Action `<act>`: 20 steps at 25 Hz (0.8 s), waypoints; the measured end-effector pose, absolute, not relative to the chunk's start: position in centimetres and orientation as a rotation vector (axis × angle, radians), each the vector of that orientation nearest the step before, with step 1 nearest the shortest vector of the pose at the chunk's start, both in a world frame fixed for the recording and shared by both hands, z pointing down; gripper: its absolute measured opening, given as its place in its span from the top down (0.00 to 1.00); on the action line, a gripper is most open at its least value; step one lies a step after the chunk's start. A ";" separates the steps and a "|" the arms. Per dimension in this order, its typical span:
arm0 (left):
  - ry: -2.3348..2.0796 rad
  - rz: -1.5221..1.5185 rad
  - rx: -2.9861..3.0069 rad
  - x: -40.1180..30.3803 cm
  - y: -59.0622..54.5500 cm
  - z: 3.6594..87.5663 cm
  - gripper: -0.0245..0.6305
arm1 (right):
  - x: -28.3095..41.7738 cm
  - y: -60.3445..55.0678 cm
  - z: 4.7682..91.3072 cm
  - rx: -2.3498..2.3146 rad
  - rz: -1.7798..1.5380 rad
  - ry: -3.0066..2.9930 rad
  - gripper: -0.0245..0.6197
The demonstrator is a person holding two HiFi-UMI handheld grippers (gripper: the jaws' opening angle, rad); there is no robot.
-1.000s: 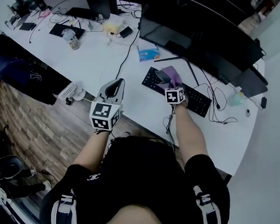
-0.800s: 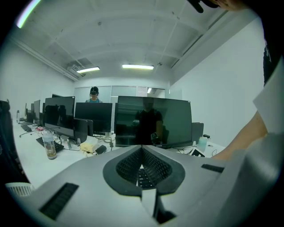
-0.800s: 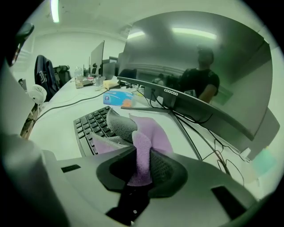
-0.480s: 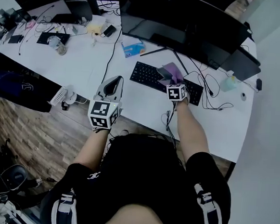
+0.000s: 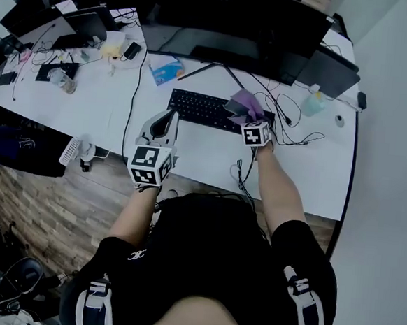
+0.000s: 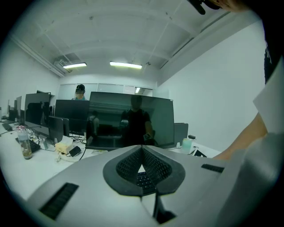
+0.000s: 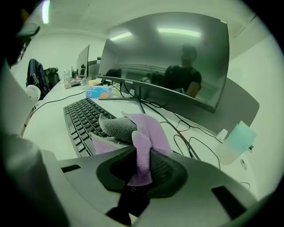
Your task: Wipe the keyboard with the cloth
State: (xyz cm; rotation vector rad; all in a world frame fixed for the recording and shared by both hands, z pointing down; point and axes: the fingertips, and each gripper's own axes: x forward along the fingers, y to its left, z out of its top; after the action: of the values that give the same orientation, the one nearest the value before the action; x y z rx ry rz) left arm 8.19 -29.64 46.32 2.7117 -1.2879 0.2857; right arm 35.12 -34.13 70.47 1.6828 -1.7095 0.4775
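A black keyboard (image 5: 207, 111) lies on the white desk (image 5: 109, 119) in front of a large dark monitor (image 5: 228, 23). My right gripper (image 5: 244, 111) is shut on a purple and grey cloth (image 5: 245, 102) that rests on the keyboard's right end. In the right gripper view the cloth (image 7: 137, 137) bunches out of the jaws over the keyboard (image 7: 84, 122). My left gripper (image 5: 166, 124) hovers over the desk's near edge, left of the keyboard, shut with nothing in it. A few keys of the keyboard (image 6: 142, 179) show under its fingertips in the left gripper view.
Black cables (image 5: 290, 130) trail right of the keyboard, near a pale bottle (image 5: 313, 102). A blue packet (image 5: 163, 69) lies behind the keyboard's left end. More monitors, a jar (image 5: 61, 78) and clutter fill the desk's left part. A small white fan (image 5: 71, 151) sits at the desk edge.
The head view has swung, so the desk sits further left in the picture. My right gripper with the cloth has slid from the keyboard's middle to its right end. The left gripper has held still.
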 end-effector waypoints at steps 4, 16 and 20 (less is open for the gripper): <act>-1.270 0.276 2.717 10.6 -28.9 46.5 0.95 | 37.5 -32.6 70.5 1.693 0.481 -1.698 0.82; -1.313 0.264 2.697 10.6 -27.0 46.3 0.95 | 42.1 -28.9 70.6 1.813 0.524 -1.621 0.82; -1.332 0.270 2.672 9.2 -26.6 46.8 0.95 | 41.7 -28.1 70.7 1.836 0.533 -1.588 0.82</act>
State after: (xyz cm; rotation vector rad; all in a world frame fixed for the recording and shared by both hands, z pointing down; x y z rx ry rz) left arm 9.20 -26.56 46.82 2.6722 -1.3321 0.2699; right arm 41.72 -28.05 70.69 1.8364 -1.5882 0.5333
